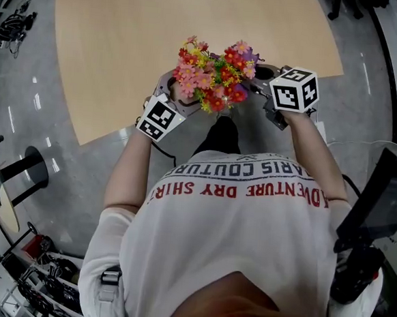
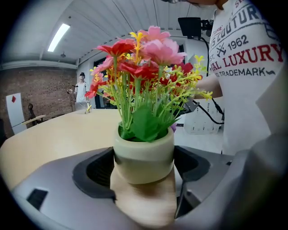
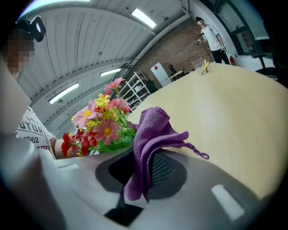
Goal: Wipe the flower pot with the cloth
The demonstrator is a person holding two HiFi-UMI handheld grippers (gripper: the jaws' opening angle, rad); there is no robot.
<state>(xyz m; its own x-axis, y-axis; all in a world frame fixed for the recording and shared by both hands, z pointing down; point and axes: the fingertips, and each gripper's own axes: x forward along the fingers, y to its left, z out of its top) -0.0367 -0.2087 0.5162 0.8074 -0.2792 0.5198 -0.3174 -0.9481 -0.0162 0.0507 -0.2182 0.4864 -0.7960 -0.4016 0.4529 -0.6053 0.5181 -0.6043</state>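
The pot (image 2: 143, 155) is clamped between the wide-set jaws of the left gripper (image 2: 144, 173). The cloth (image 3: 153, 130) is pinched in the closed right gripper (image 3: 137, 184).

Seen from the head camera, the person's bare left forearm (image 1: 125, 172) and right forearm (image 1: 316, 153) reach forward from short white sleeves and angle inward, bringing the two grippers close together in front of the chest. The left gripper (image 2: 144, 173) has its jaws spread wide, the dark pads pressed against both sides of the flower pot (image 2: 143, 152), which sits upright between them. The right gripper (image 3: 144, 175) has its jaws pinched on a fold of the purple cloth (image 3: 150, 134), which stands up from between them. Each gripper's marker cube, left (image 1: 159, 118) and right (image 1: 294, 89), sits above its wrist, both grippers pointing gently downward.
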